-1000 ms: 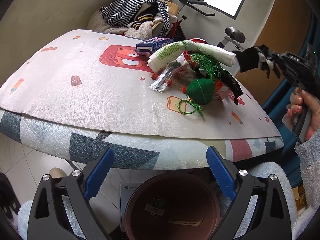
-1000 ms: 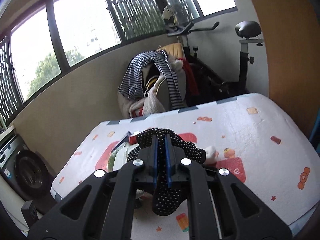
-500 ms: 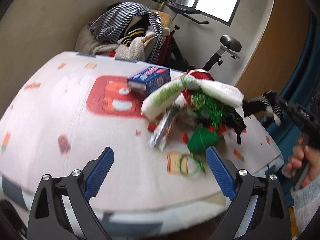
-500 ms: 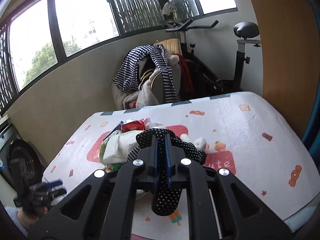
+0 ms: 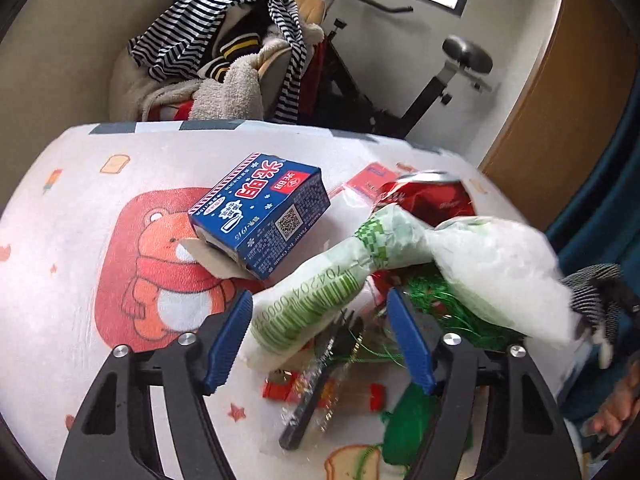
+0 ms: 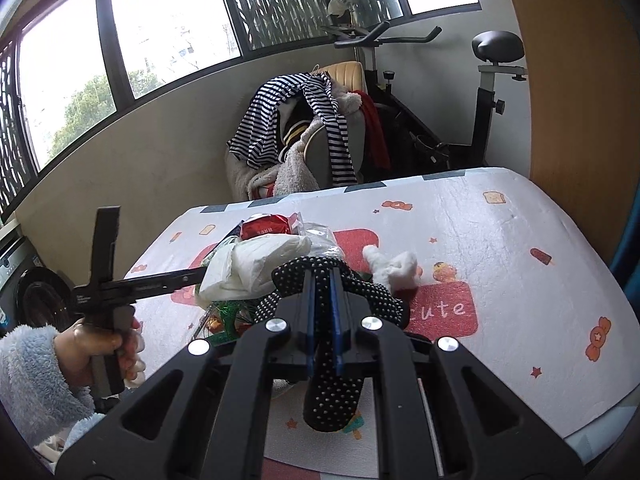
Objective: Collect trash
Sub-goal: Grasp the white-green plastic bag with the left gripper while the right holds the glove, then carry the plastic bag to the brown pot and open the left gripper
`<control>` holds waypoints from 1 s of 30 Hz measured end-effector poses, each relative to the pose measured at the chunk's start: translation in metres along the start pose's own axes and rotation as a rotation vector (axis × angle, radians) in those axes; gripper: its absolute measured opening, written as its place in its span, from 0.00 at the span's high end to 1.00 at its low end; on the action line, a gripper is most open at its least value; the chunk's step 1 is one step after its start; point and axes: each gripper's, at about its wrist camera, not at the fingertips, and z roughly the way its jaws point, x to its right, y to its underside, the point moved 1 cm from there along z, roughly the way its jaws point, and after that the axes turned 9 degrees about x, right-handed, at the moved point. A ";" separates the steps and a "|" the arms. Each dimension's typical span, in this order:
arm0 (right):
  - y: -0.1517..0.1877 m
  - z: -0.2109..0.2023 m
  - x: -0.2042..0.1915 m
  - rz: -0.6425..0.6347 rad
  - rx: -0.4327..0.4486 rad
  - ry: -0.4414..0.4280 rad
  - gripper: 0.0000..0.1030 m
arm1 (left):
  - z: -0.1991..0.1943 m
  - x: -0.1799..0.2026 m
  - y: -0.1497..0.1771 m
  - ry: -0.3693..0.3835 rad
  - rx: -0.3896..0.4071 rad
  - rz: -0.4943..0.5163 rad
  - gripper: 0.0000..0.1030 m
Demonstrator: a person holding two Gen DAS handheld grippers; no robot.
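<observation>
Left gripper (image 5: 320,336): jaws have just been closing, now half spread around the lower end of the white-and-green wrapper (image 5: 320,300); contact of the pads cannot be told. Right gripper (image 6: 323,312): fingers pressed together, pinching a black dotted glove (image 6: 332,396), just right of the wrapper. Blue carton (image 5: 260,224) leans just beyond the wrapper; red can (image 5: 424,196) behind; green tinsel (image 5: 440,304) beneath. Risk: tinsel probably snags and drags loose scraps off the table (image 5: 60,240).
</observation>
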 end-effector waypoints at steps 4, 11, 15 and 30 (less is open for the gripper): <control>-0.003 -0.002 0.002 0.004 0.008 0.002 0.90 | -0.002 -0.011 0.002 0.003 0.022 -0.096 0.72; -0.006 -0.010 -0.001 -0.020 0.015 0.016 0.90 | -0.062 -0.011 -0.016 0.005 0.170 -0.036 0.76; -0.008 -0.021 -0.008 -0.020 0.030 0.008 0.90 | -0.102 0.000 -0.023 0.010 0.233 0.050 0.76; -0.009 -0.070 -0.041 -0.050 0.057 -0.047 0.90 | -0.202 0.036 0.050 -0.032 0.209 0.221 0.76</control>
